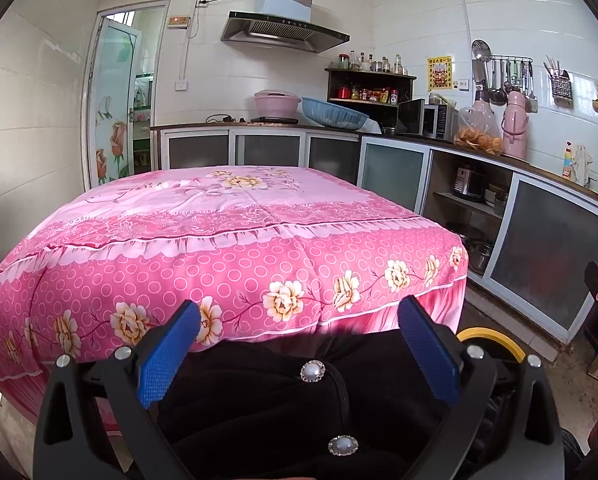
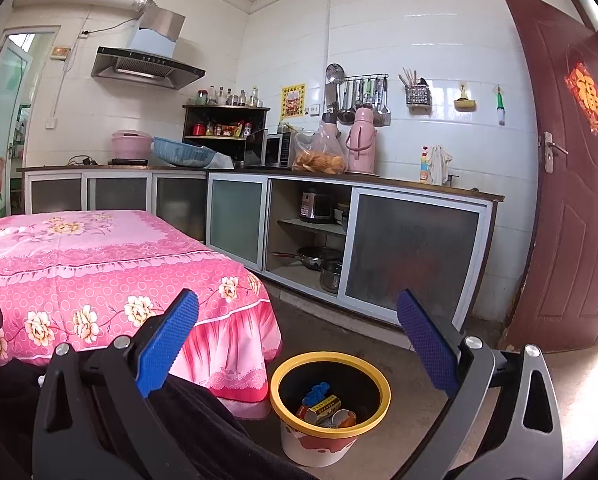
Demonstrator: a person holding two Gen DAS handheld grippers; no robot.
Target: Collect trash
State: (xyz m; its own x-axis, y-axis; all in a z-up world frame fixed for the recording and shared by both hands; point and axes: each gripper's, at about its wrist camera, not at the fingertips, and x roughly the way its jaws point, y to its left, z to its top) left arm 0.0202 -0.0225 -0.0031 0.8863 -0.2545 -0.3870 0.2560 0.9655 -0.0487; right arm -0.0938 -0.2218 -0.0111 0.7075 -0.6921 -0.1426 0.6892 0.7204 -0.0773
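The left hand-held gripper [image 1: 299, 344] has its blue-padded fingers spread wide with nothing between them, and it is held low over a person's black garment with pearl-like buttons [image 1: 311, 371], facing the near edge of a table covered by a pink floral cloth [image 1: 235, 240]. The right hand-held gripper [image 2: 297, 346] is likewise wide open and empty, pointing toward the dark floor [image 2: 411, 348] beside the table's near right corner. There, on the floor just off that corner, stands a round bin with a yellow rim, black inside and white-and-red outside [image 2: 379, 410]. It holds the collected trash [image 2: 325, 406]: a crumpled blue piece, a yellow-and-white carton and some orange-and-white scraps lying together at the bottom. In the left wrist view only a sliver of the bin's yellow rim shows past the right finger. The tabletop itself carries nothing visible. Beyond it runs an L-shaped kitchen counter with frosted cabinet doors [image 2: 415, 240].
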